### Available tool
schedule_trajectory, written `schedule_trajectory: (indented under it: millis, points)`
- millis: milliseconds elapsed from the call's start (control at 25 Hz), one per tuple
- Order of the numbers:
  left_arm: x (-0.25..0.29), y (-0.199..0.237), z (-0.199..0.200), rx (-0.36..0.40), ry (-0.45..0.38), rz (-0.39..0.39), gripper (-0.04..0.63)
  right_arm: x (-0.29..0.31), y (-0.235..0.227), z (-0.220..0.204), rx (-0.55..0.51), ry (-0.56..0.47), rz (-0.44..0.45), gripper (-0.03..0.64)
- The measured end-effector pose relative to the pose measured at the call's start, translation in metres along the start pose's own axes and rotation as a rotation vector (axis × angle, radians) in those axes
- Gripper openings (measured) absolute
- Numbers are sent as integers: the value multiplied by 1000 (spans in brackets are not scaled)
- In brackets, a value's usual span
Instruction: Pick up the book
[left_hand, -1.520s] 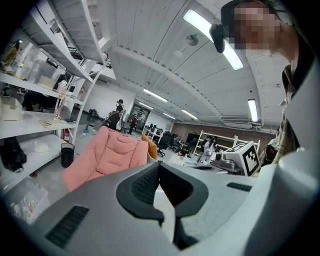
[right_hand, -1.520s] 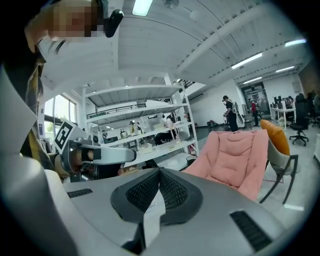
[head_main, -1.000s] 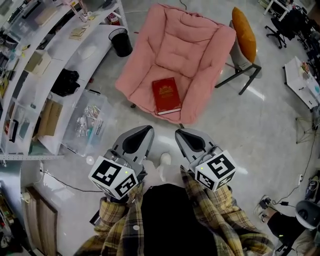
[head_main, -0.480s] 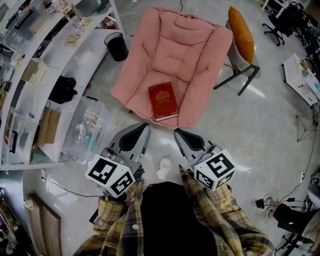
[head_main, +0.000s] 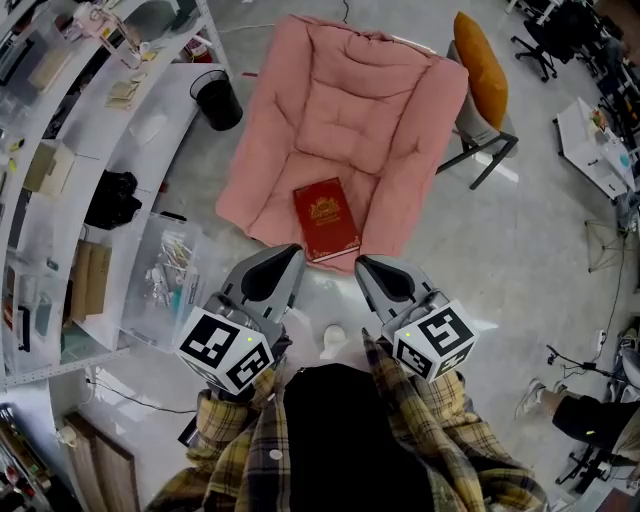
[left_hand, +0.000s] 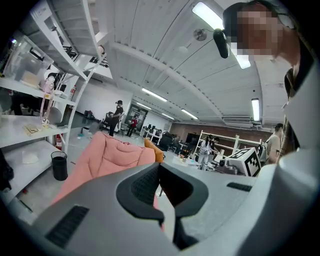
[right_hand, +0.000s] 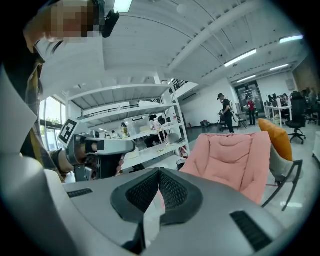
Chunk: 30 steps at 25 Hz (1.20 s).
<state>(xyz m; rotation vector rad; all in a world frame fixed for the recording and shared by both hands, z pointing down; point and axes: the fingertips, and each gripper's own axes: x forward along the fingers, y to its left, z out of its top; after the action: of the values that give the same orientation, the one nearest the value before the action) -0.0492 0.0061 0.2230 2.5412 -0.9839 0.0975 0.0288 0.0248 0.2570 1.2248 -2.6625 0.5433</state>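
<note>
Red book (head_main: 326, 219) lies at the front edge of the pink chair (head_main: 350, 90) seat, long axis pointing away, just ahead between left tongs (head_main: 296, 251) and right tongs (head_main: 361, 263). Both are fully closed, holding nothing, about equally near.

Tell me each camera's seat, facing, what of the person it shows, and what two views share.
Head view: head-mounted, steeply down at the red hardcover book on the pink padded chair; left gripper, right gripper, plaid sleeves show.
Left gripper view: on that gripper, along shut jaws toward the chair; person's head top right.
Right gripper view: likewise, head top left.
Shared: all see the chair.
</note>
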Motion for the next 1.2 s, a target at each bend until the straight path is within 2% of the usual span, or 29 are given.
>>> schedule_trajectory:
  millis: [440,680,960,1200]
  points:
    - [48,107,32,-4,103,-161,5,109,-39,33,60,-7,-159,18]
    - [73,148,33,-21,192,-288,5,145,-60,38,108,-7,-287,18]
    - [98,169,4,-82,331,-399,5,160,-75,16,196,47,-408,18]
    - [122,181,-41,-140,434,-398,5,166,-84,-18,271,117,-422,18]
